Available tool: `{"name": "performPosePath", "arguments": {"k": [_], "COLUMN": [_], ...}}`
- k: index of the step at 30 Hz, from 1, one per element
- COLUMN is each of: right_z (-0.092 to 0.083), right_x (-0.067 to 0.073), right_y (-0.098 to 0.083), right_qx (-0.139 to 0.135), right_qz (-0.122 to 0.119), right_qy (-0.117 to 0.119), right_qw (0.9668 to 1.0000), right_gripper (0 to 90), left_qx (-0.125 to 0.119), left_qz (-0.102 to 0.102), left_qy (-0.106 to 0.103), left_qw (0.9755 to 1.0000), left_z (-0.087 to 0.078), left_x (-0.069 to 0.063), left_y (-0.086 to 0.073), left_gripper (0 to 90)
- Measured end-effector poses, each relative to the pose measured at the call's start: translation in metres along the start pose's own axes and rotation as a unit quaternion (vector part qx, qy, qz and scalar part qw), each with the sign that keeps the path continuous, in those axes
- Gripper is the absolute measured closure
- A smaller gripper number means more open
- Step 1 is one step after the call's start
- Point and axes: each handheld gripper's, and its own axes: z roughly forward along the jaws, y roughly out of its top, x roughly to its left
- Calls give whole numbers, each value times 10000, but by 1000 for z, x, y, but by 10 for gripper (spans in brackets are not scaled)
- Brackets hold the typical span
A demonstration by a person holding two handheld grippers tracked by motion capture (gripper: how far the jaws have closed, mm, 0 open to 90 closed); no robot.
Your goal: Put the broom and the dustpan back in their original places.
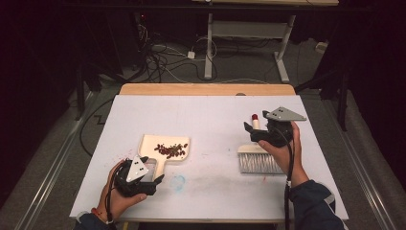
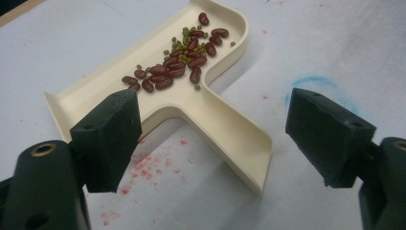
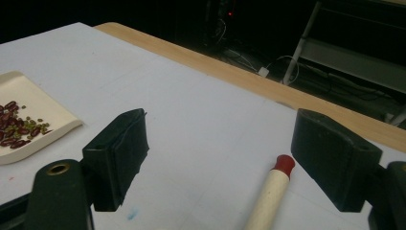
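From above our side of the tabletop [image 1: 206,191] we look forward and down. Each riding camera looks low and close along its hand-held gripper's jaws. All three views share the cream dustpan [image 1: 165,143] [image 2: 225,129] [image 3: 28,143] with beans.

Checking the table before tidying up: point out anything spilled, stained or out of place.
No loose beans: the red and green beans all lie inside the cream plastic dustpan. Odd marks on the white table cover: red specks beside the pan's handle and a blue smudge nearby. The white-bristled brush lies flat, released.
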Motion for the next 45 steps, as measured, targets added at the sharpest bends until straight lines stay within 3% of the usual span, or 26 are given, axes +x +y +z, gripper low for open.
{"name": "performPosePath", "arguments": {"k": [23, 45], "right_z": [-30, -52], "right_x": [22, 23], "right_y": [2, -11], "right_qx": [-133, -156], "right_qz": [-396, -628], "right_qy": [250, 262], "right_qw": [9988, 9976], "right_gripper": [219, 221], "left_qx": [3, 68], "left_qz": [131, 128], "left_qy": [20, -20], "left_qw": [9999, 9999], "left_z": [0, 1], "left_x": [-1, -2], "left_y": [0, 0], "left_gripper": [182, 182]}}
